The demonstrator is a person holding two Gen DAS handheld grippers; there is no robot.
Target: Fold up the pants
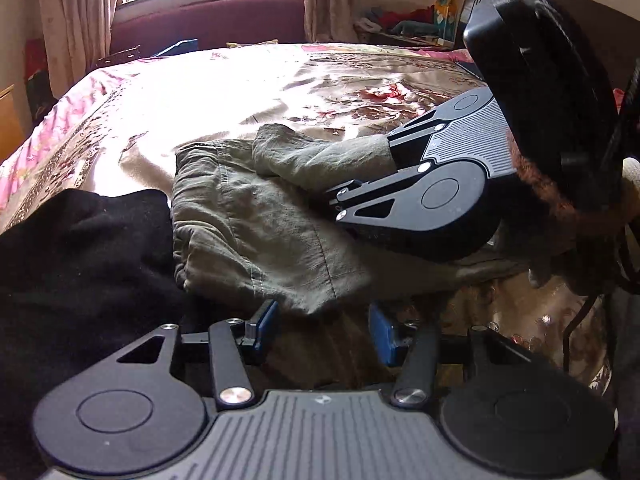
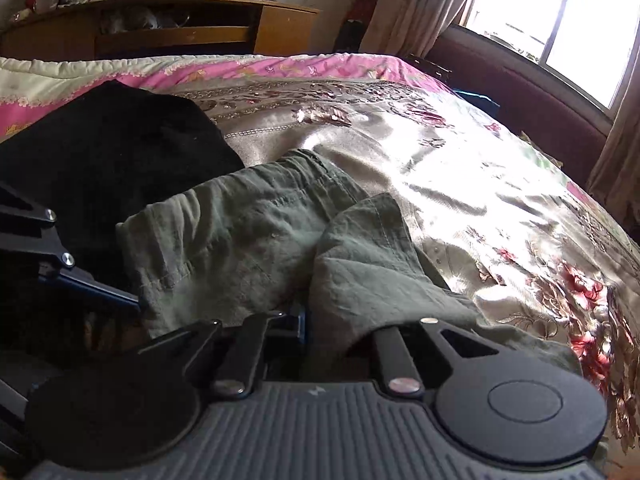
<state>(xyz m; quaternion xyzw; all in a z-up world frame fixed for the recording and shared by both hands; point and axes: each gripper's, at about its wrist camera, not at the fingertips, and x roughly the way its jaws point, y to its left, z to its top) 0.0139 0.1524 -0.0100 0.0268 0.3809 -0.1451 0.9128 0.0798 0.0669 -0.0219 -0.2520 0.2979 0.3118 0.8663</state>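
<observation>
Across the middle of both frames, the olive pants [image 1: 256, 216] lie on my floral bedspread [image 1: 192, 96], already doubled into a thick bundle, with a black garment [image 1: 80, 248] touching them at the left of the left wrist view. My right gripper [image 2: 320, 320] is clamped on a loose flap of the pants, the cloth draping over its fingers so I only glimpse 1 blue pad at the lower centre of its own view. From the left wrist view the same tool comes in from the right of the frame, with the flap bunched into its narrow mouth. My left gripper [image 1: 324, 332] stands wide, its 2 blue pads apart at the lower centre of its frame, with the near hem of the pants just between and beyond them and nothing pinched.

My worry is the flap. I judge the right grip catches only a small bunch of fabric, so a quick pull could let it slide out or drag the whole bundle askew. With the left tool holding nothing, the lower layers have no anchor. The black garment sits so close that the left pads could snag it by mistake.
</observation>
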